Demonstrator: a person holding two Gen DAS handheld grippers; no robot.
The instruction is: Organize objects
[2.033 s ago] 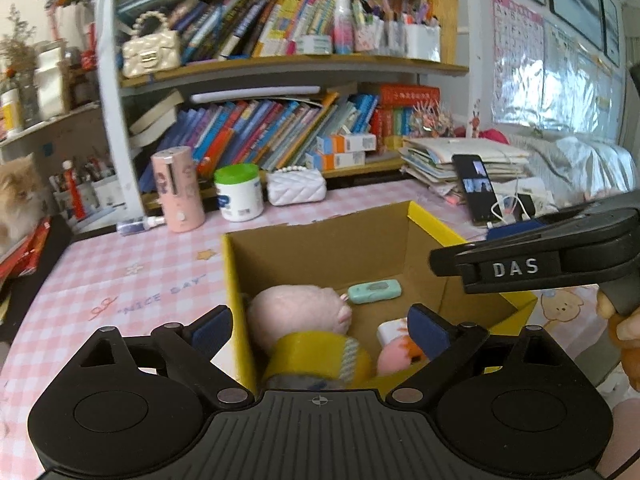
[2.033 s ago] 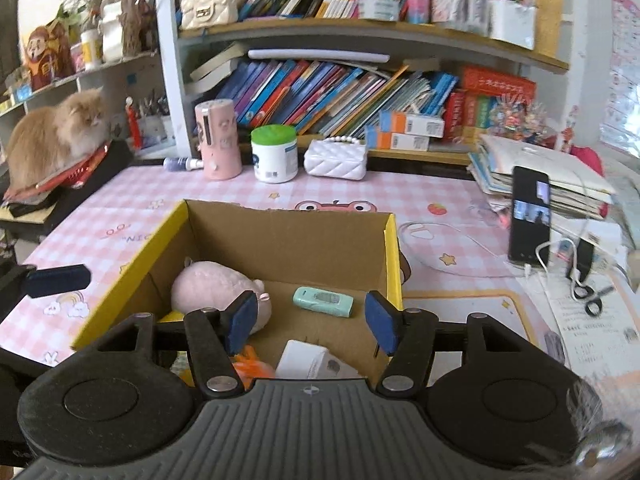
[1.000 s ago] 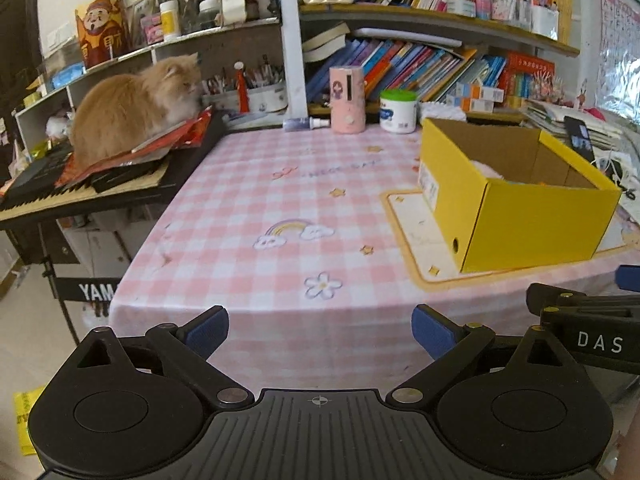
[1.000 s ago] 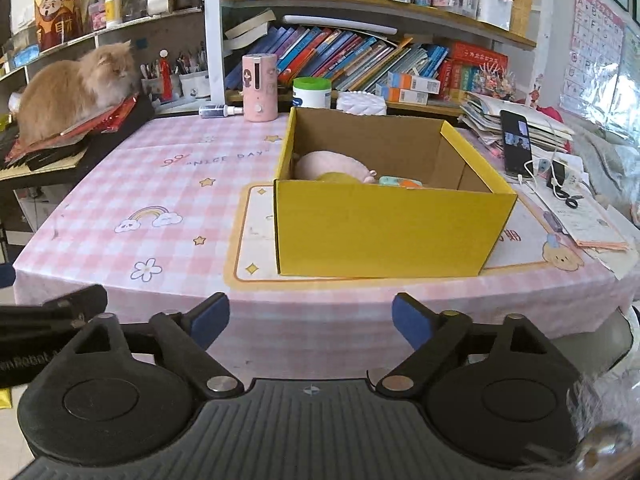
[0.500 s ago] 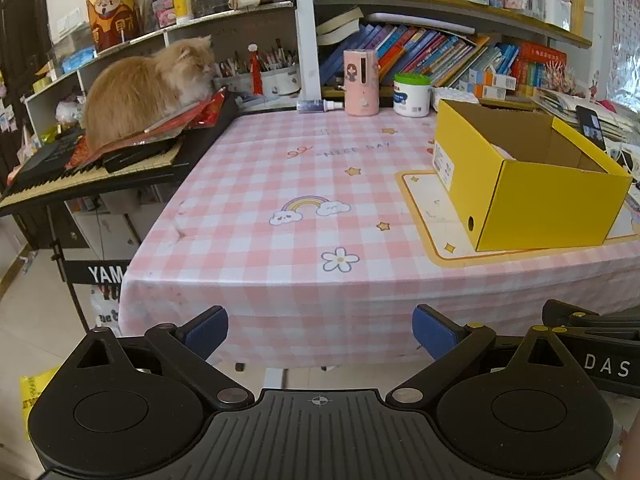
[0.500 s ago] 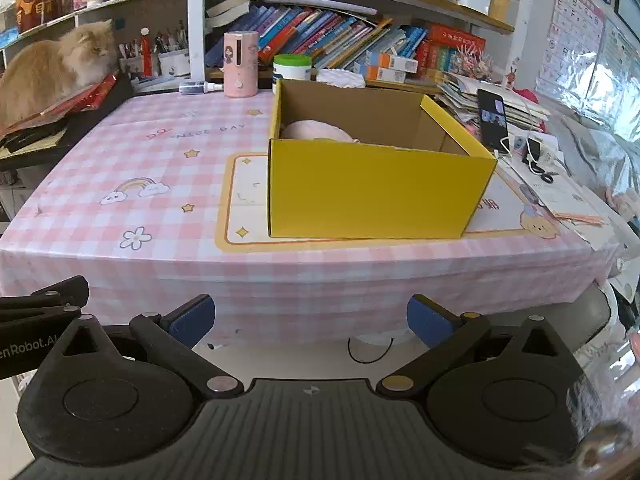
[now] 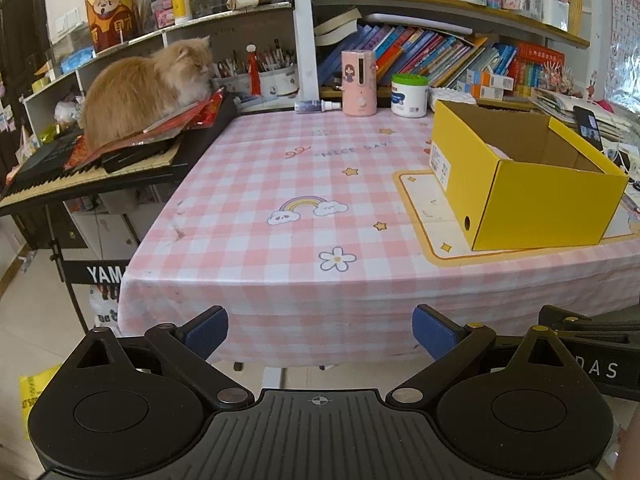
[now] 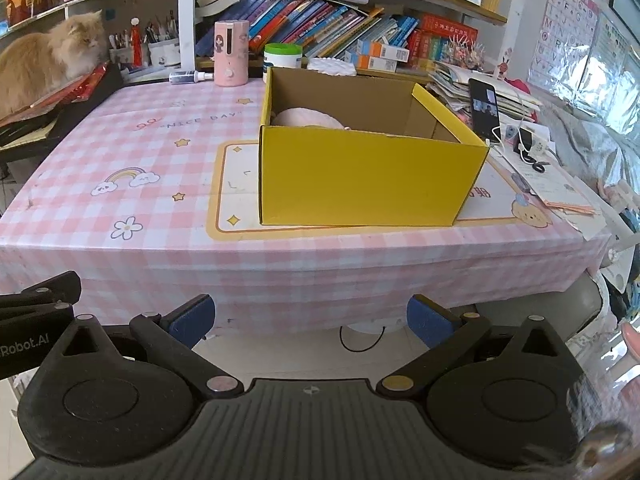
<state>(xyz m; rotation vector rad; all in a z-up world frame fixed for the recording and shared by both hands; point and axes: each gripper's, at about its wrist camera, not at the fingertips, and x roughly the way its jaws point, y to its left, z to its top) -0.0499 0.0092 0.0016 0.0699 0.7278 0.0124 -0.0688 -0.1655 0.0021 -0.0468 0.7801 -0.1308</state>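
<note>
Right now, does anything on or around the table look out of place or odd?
Yes: an orange cat sits on red papers atop the Yamaha keyboard beside the table. The yellow box sits upright.

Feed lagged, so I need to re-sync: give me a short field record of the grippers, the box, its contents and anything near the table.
left gripper: open, empty, off the table's front edge
right gripper: open, empty, off the table's front edge
yellow box: open-topped, on the placemat
box contents: pink plush partly visible; rest hidden
table: pink checked cloth
cat: on the keyboard, left of table
</note>
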